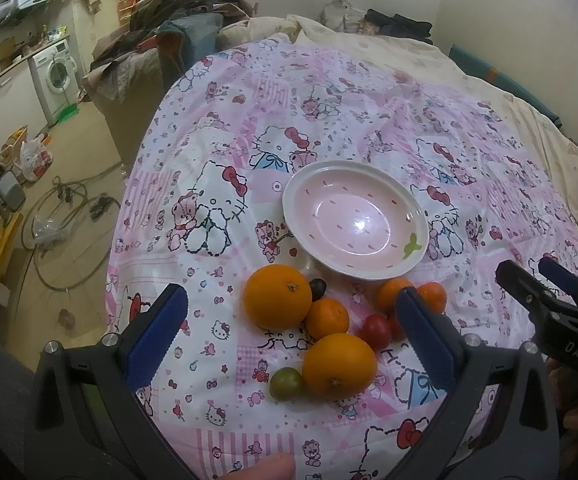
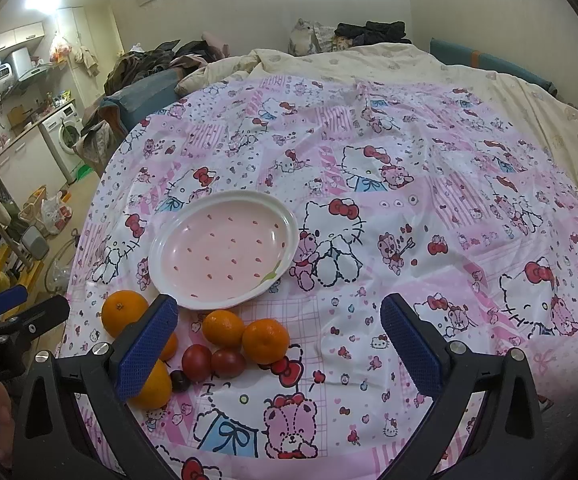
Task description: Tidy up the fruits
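Both tongs spread wide and empty, the left gripper [image 1: 289,328] hangs right over the fruit cluster with the near orange [image 1: 339,365] squarely between its fingers, the pink plate [image 1: 301,184] just beyond, while the right gripper [image 2: 279,340] sits off right.

Claw finger [image 2: 147,350] hides two oranges [image 2: 151,384]

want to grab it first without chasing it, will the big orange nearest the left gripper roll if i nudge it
Probably yes: the big round orange has no flat side, and the pink cartoon-print sheet looks smooth and glossy. The small green fruit touching it may get knocked away too. Its firm rind should stand a squeeze from the open left gripper.
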`<state>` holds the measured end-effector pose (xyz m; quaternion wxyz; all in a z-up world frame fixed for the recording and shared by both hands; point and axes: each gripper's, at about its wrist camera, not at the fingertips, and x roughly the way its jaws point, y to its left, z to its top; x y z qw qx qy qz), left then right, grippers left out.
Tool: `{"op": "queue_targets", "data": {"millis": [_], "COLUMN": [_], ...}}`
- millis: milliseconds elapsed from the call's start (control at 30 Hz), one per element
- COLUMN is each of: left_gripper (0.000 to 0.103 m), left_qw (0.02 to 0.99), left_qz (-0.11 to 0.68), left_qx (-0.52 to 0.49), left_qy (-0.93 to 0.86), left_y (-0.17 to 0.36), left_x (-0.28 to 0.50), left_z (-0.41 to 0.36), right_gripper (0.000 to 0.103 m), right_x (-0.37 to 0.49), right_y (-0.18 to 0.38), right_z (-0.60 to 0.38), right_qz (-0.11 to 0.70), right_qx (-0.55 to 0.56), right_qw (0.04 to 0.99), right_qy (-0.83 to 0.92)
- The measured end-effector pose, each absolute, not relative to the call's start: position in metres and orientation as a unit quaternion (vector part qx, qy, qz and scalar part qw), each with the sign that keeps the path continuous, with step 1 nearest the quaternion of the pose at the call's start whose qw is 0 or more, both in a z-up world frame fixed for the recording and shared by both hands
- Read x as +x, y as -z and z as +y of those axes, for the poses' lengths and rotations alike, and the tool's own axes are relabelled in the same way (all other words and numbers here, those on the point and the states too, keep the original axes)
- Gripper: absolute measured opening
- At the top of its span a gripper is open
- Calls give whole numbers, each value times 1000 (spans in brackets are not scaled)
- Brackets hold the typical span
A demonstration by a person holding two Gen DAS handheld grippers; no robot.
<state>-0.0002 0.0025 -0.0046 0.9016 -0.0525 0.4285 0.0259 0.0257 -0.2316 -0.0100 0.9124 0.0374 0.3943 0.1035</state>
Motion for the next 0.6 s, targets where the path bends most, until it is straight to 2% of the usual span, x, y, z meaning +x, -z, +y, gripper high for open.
{"op": "queue_targets", "data": {"millis": [400,600], "left_gripper": [102,102], "left_qw": [895,871], "left_qz": [441,486], "left_qx": [-52,-47], "left_qy": [-33,-51], "left_y": [7,16], "left_x": [3,22], "left_z": [6,16], "right_gripper": [103,103], "right_x": [30,58], "right_y": [10,15], "right_z": [-238,-256], "right_qz": [400,449], "right_qx": [54,102], "right_qw": [909,879], "right_qy": [-104,-125]}}
